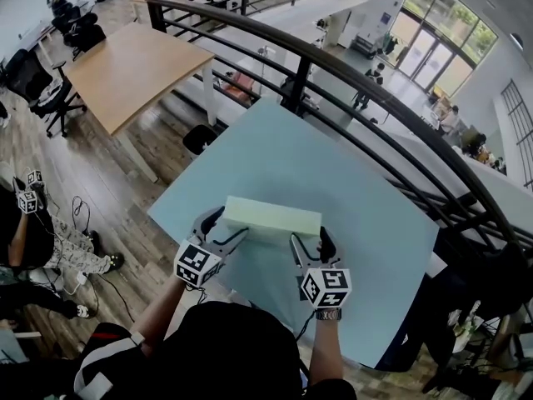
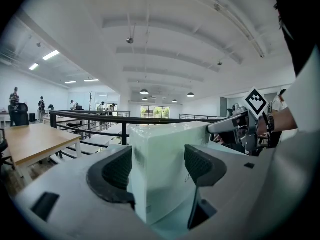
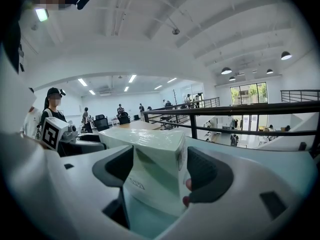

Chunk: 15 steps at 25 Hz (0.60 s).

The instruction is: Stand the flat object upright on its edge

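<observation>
A pale green flat box point(image 1: 272, 217) is held over the light blue table point(image 1: 275, 144), its narrow long face turned up toward the head view. My left gripper point(image 1: 226, 223) is shut on the box's left end and my right gripper point(image 1: 310, 238) on its right end. In the left gripper view the box point(image 2: 165, 174) rises tall between both black pads point(image 2: 116, 171), with the right gripper's marker cube beyond it. The right gripper view shows the box point(image 3: 152, 169) pinched the same way between my right gripper's pads point(image 3: 206, 174). Whether its lower edge touches the table I cannot tell.
A dark metal railing point(image 1: 333, 65) runs along the table's far side, with a drop to a lower floor behind it. A wooden table point(image 1: 133, 65) and black office chairs point(image 1: 37, 86) stand to the left. Someone sits on the floor at left point(image 1: 33, 240).
</observation>
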{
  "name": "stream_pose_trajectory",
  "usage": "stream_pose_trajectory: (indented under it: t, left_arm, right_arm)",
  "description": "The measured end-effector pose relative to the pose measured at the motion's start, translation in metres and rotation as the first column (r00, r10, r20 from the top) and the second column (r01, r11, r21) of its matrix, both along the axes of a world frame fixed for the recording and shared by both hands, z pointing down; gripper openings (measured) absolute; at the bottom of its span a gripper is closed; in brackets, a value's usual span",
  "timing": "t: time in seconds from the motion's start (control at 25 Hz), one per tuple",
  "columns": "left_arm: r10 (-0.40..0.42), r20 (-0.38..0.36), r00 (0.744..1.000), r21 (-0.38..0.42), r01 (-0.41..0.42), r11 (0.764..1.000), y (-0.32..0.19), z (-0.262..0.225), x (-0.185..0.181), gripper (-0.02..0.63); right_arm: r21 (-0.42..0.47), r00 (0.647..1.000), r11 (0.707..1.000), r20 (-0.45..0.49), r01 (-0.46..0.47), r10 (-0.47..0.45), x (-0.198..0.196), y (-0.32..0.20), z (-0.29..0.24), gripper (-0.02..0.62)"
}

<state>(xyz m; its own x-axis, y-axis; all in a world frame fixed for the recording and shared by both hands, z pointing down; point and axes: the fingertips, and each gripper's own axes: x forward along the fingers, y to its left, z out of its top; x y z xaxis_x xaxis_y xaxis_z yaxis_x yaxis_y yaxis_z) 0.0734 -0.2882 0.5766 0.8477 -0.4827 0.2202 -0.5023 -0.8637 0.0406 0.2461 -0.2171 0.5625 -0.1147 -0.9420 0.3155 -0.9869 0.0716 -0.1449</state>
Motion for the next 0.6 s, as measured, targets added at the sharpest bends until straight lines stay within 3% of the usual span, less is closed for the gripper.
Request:
stream_pose_trajectory:
  t: [0.32, 0.6]
  left_arm:
    - [-0.024, -0.004, 1.000, -0.009, 0.024, 1.000, 0.002, 0.003, -0.006, 0.331]
    - [-0.110, -0.026, 0.994, 0.005, 0.110, 0.994, 0.004, -0.001, -0.023, 0.328]
  right_arm:
    - [0.022, 1.000, 1.000, -0.002, -0.016, 0.016, 0.006, 0.012, -0.006, 0.331]
    - [0.033, 1.000, 0.999, 0.008, -0.022, 0.021, 0.007, 0.028, -0.004, 0.330]
